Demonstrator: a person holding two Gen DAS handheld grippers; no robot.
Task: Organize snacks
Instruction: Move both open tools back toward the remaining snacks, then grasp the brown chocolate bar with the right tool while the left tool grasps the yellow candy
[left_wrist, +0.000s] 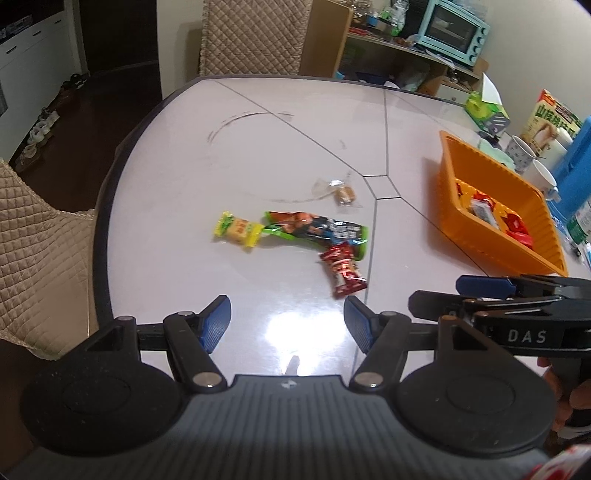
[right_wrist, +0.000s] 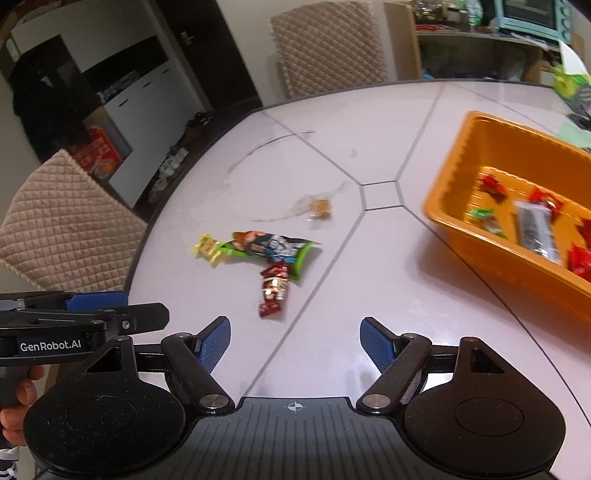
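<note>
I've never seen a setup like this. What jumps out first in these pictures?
The bright orange basket at the right of the pale table, with several wrapped snacks already inside. Next, the loose snacks mid-table: a yellow candy, a long green packet, a red packet and a clear-wrapped sweet. Both tools, left and right, are open and hold nothing.

The left tongs (left_wrist: 287, 323) have 2 blue ribbed pads (left_wrist: 216, 325) on matte black linkage arms, joined by silver round rivets to 2 black teardrop plates with round discs, over a dark grey ribbed body. The right tongs (right_wrist: 295, 345) match; their side reads "DAS" in white. The left unit's side reads "GenRobot.AI". Bare fingers (right_wrist: 22, 391) wrap its black handle.
</note>
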